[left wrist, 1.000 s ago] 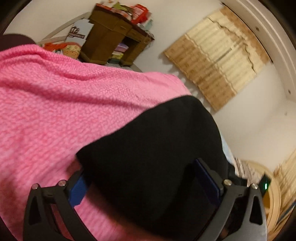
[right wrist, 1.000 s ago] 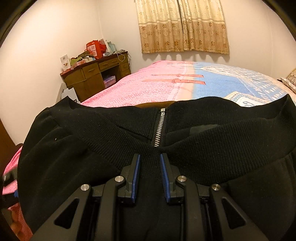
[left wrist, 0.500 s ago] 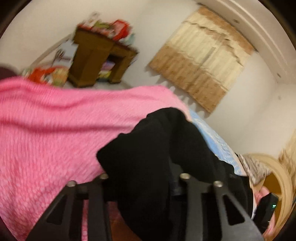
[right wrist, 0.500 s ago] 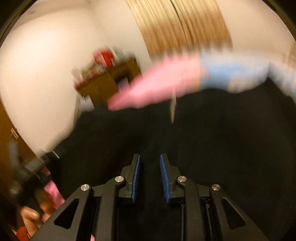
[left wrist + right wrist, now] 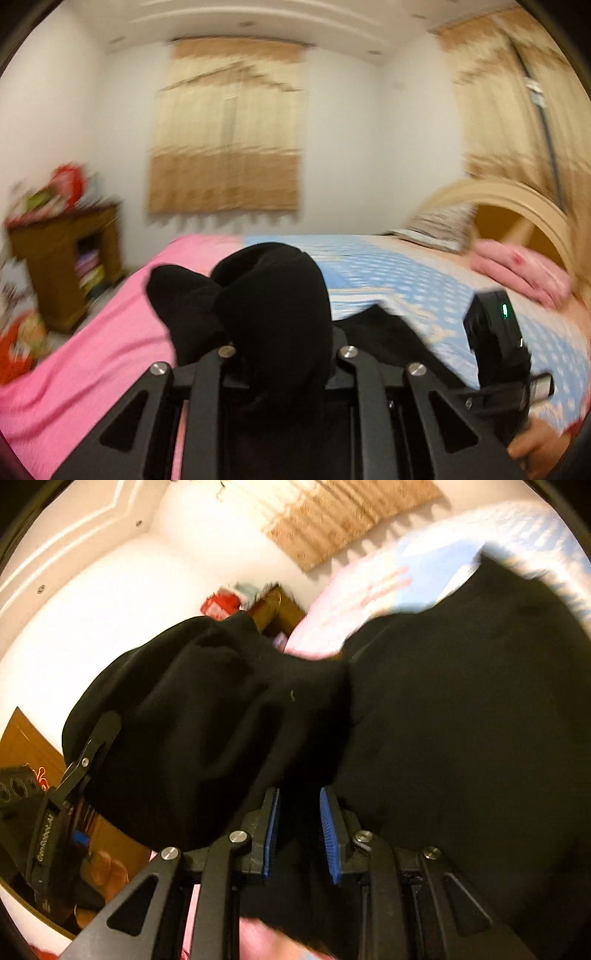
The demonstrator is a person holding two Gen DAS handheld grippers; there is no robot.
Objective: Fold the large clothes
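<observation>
A black zip jacket [image 5: 273,295] is bunched up and lifted over the pink and blue bedspread [image 5: 92,350]. My left gripper [image 5: 284,343] has its jaws closing on a thick fold of the jacket, and the cloth hides its pads. In the right wrist view the jacket [image 5: 461,701] fills most of the frame. My right gripper [image 5: 299,812] is shut on it, with black cloth between the blue pads [image 5: 271,830]. The left gripper [image 5: 85,760] shows at the left edge of that view, holding the far end of the same cloth.
A cluttered wooden desk [image 5: 62,266] stands left of the bed against the wall. A curved headboard [image 5: 517,206] and a pink pillow [image 5: 517,269] are at the right. Curtains [image 5: 225,147] hang on the far wall. A hand [image 5: 535,446] holds the other gripper's handle.
The left gripper's wide jaws closed on a fold of the jacket, then it rose and rolled level. The right gripper kept its grip, moved and rolled, and the jacket came up off the bed.
</observation>
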